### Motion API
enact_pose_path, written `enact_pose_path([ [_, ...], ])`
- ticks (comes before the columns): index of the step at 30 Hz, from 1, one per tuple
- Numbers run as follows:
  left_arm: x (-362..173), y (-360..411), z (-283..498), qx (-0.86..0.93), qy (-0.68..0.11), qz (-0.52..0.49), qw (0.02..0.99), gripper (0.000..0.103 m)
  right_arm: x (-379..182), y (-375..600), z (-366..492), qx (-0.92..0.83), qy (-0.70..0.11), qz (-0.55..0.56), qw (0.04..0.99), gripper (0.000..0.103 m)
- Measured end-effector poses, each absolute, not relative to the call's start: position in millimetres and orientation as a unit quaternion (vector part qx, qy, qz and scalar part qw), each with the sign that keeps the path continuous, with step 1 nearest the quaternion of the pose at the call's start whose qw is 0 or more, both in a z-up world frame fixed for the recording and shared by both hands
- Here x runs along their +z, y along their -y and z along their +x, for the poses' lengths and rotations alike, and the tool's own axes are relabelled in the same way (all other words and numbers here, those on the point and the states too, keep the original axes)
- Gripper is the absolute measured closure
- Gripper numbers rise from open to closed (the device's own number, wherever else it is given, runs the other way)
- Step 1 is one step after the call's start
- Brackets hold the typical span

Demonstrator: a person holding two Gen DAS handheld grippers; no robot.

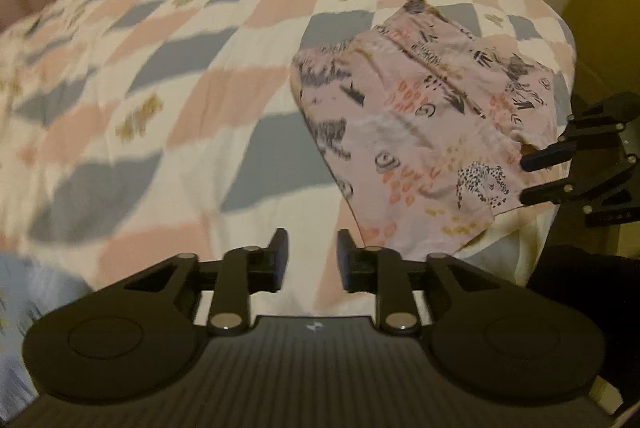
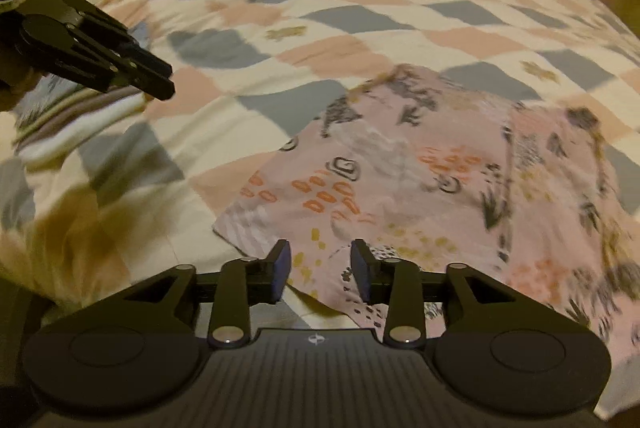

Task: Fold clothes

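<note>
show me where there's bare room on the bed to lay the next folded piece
The widest bare patch of checkered quilt lies left of the pink printed garment, running back to the curtain. It is crowded at the near right edge, where the garment and the open right gripper sit, and at the near left, by the striped clothes under the left gripper.

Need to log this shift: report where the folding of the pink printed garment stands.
Done: the pink printed garment lies on the checkered quilt, apparently folded at least once. In hand: nothing; the right gripper is open at its near edge, the left gripper open beside it. Left: further folds, plus a striped item nearby.
</note>
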State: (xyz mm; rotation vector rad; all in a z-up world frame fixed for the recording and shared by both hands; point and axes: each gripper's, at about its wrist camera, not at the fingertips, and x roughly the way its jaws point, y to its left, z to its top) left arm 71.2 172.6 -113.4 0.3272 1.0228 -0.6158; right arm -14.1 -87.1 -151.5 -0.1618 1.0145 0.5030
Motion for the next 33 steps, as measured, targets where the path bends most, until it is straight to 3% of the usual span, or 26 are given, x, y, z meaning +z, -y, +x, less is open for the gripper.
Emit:
enact_pose_path([
  [8,-83.5,-151.3,102.8,-0.320,-0.444,0.256,0.797,0.064,-141.4,84.8,-5.4,0.220,-0.481,-0.051,0.847,0.064],
  [17,-119.1,-156.0,134.0,-0.388,-0.364,0.388,0.753,0.050,-166.1,23.1,-5.6,0.216,-0.474,-0.072,0.850,0.057],
  [24,-174.3,-168.7,156.2,-0.467,-0.305,0.445,0.701,0.050,-225.8,-59.9,-17.9,0.156,-0.476,-0.110,0.858,0.057],
  [27,-192.0,-175.8,160.0,-0.494,-0.278,0.468,0.678,0.050,-251.2,-91.2,-19.2,0.124,-0.484,-0.154,0.852,0.050],
  [33,-216.3,-185.0,167.8,-0.555,-0.182,0.537,0.609,0.050,-263.6,-118.1,-29.3,0.067,-0.457,-0.221,0.859,0.051],
])
